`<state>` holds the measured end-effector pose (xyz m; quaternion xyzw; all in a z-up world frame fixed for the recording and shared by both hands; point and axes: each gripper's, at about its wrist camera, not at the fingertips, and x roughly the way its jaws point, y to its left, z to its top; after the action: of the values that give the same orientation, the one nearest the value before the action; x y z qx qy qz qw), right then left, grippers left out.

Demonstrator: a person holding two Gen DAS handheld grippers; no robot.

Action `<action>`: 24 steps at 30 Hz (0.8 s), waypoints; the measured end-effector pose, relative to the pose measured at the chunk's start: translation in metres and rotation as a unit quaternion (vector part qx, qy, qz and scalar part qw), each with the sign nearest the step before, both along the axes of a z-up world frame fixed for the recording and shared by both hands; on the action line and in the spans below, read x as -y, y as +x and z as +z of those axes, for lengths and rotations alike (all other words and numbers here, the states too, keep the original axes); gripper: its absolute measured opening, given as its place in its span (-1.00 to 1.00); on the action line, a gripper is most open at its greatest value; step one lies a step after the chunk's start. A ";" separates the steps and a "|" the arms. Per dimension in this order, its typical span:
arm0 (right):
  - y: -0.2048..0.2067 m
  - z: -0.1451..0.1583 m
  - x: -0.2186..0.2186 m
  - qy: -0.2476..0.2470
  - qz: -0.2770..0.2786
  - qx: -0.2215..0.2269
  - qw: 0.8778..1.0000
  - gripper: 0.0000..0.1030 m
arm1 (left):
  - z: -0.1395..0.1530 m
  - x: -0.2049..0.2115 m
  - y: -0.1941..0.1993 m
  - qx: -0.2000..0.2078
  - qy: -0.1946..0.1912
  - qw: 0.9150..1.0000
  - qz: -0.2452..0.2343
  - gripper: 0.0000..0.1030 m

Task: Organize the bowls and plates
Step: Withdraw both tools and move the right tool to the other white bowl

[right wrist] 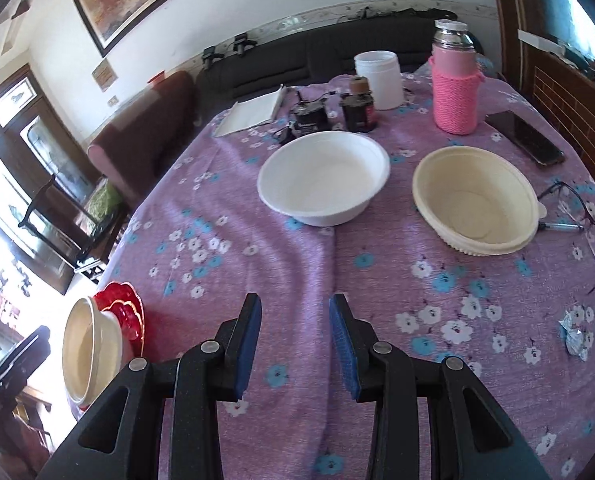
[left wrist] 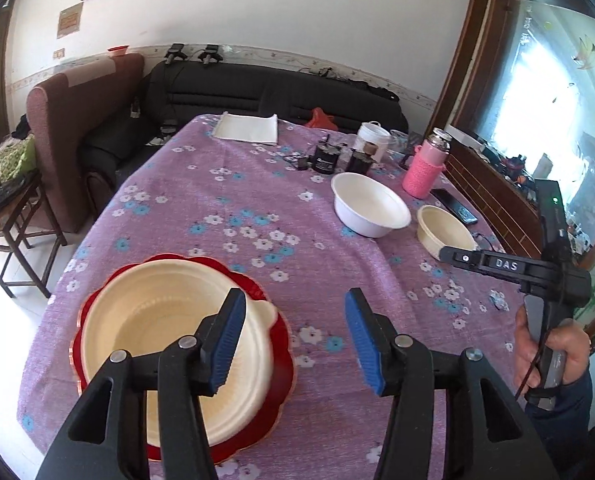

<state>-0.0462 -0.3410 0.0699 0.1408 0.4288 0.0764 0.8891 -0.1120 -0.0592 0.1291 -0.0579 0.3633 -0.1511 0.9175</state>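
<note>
On the purple floral cloth (left wrist: 237, 200), near edge, a cream bowl (left wrist: 169, 332) sits nested on a red plate (left wrist: 281, 376), prob. the stack's base. L gripper (left wrist: 295, 340) hangs just beside it, jaws apart, nothing between. R gripper (right wrist: 295, 344), jaws also apart & empty, faces white bowl (right wrist: 325, 178) and 2nd cream bowl (right wrist: 475, 204), both loose, likely next onto stack.

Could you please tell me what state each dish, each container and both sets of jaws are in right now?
Cream bowl: upright, empty, sitting on the red plate.
White bowl: upright, empty, alone on the cloth.
Ribbed cream bowl: upright, empty, beside the white bowl.
Pink flask: upright, capped.
White jar: upright, lid off.
Left gripper: jaws open, holding nothing.
Right gripper: jaws open, holding nothing.
</note>
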 end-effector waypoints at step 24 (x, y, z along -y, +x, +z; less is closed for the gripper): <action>0.133 -0.066 0.046 0.085 -0.111 -0.094 0.986 -0.57 | -0.032 0.065 0.013 -0.045 -0.001 0.996 -0.072 -0.01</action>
<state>0.0867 -0.3866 0.0040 0.2691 0.4840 0.0000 0.8327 -0.0987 -0.1239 0.0975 -0.0397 0.4068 -0.2141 0.8872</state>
